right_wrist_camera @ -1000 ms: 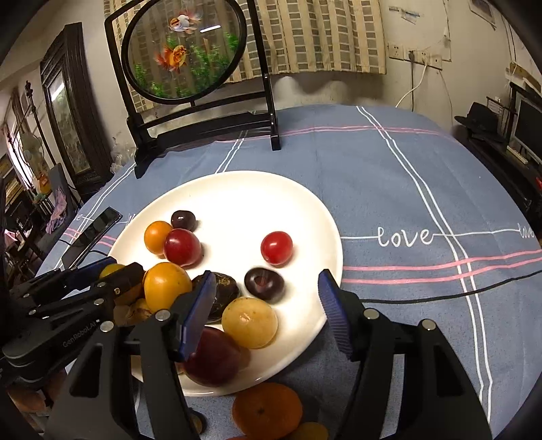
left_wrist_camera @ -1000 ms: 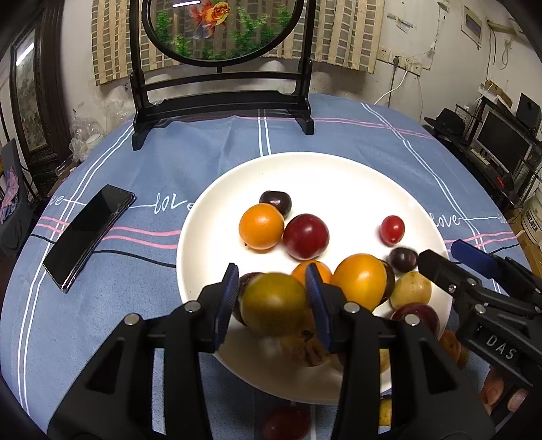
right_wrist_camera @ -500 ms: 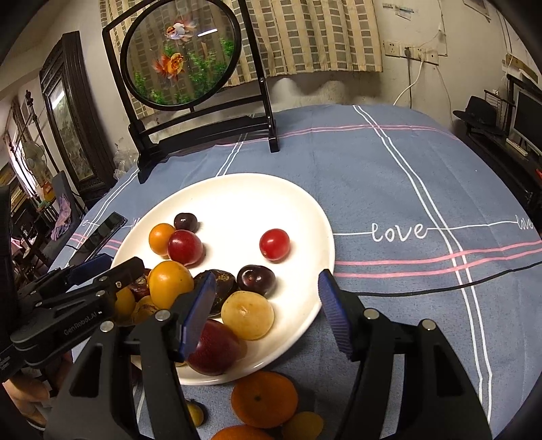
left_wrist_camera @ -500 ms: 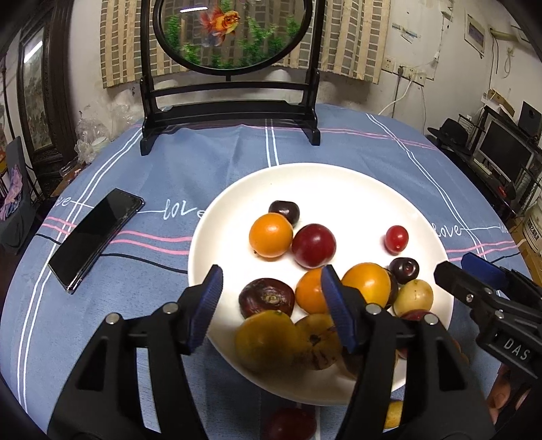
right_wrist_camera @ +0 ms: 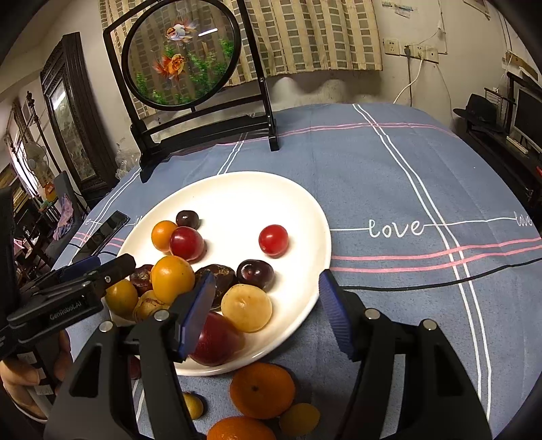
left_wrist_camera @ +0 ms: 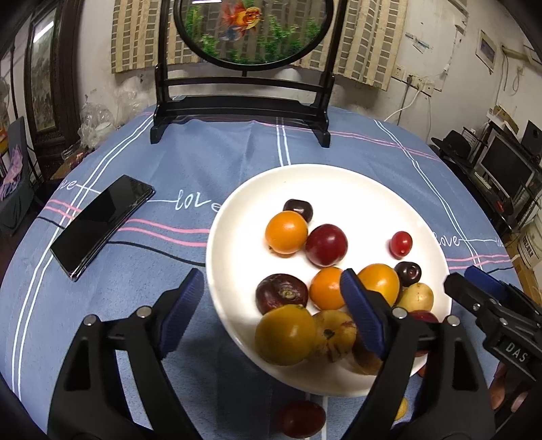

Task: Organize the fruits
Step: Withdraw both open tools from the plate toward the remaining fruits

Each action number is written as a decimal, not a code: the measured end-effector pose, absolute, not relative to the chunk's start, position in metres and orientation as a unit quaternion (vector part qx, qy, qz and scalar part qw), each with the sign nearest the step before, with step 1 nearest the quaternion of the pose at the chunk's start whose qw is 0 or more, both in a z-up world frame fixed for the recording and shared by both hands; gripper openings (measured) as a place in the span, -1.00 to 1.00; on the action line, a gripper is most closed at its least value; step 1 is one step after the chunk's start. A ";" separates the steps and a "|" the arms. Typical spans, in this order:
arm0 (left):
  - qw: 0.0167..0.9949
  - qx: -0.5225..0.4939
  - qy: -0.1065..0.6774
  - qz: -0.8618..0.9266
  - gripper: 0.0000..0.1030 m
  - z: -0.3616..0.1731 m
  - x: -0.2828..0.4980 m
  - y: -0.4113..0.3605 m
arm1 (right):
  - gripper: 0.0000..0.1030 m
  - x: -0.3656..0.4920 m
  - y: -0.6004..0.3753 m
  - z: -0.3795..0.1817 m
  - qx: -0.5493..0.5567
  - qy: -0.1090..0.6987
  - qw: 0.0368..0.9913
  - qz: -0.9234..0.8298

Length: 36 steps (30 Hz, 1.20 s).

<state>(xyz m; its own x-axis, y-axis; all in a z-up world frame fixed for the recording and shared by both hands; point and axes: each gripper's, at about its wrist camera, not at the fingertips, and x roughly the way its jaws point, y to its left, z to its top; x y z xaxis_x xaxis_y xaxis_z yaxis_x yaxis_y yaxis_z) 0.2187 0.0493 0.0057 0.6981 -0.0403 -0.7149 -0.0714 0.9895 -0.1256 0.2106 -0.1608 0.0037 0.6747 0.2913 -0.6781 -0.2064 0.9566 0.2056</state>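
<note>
Your left gripper (left_wrist_camera: 271,311) hangs above the near left rim of the white plate (left_wrist_camera: 338,182) with its jaws spread wide and nothing between them. One blue pad (left_wrist_camera: 179,313) sits over the tablecloth just outside the rim, the other over the fruit pile. Right under that gap lies a yellow-green fruit (left_wrist_camera: 286,333), resting on the plate at its near edge and touching a pale mottled fruit (left_wrist_camera: 333,335) beside it.

Your right gripper (right_wrist_camera: 267,311) is also wide open and empty, hovering over the plate's near right rim. A pale yellow fruit (right_wrist_camera: 246,307) and a big red fruit (right_wrist_camera: 216,340) lie on the plate below it, touching each other.

Most of the fruit sits on the plate: an orange one (left_wrist_camera: 286,232) pressed against a red plum (left_wrist_camera: 326,244) near the middle, a dark cherry (left_wrist_camera: 298,209) just behind them, and a small red tomato (left_wrist_camera: 400,243) on its own toward the right side. More orange and dark fruit crowd the near edge.

Off the plate, on the blue tablecloth (right_wrist_camera: 406,162) at its near edge, you have two mandarins (right_wrist_camera: 261,390) and a couple of small yellow fruits (right_wrist_camera: 299,419). A black phone (left_wrist_camera: 101,221) lies toward the table's left edge, and a framed goldfish screen (left_wrist_camera: 252,30) stands at the far edge.
</note>
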 end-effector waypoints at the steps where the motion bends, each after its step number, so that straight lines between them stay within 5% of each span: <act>1: 0.918 -0.076 0.390 0.010 0.69 0.005 0.219 0.051 | 0.25 0.210 -0.162 0.004 0.056 0.379 0.914 0.136; 36: 0.909 -0.013 0.417 -0.016 0.78 -0.012 0.139 0.025 | 0.25 0.179 -0.203 -0.009 0.077 0.397 0.906 0.125</act>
<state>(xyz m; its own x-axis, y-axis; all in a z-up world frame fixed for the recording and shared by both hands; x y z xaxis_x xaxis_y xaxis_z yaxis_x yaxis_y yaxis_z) 0.1385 0.0246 -0.0123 0.6516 -0.0392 -0.7575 0.0182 0.9992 -0.0361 0.1788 -0.2033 -0.0094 0.6532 0.2878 -0.7003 -0.1657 0.9568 0.2387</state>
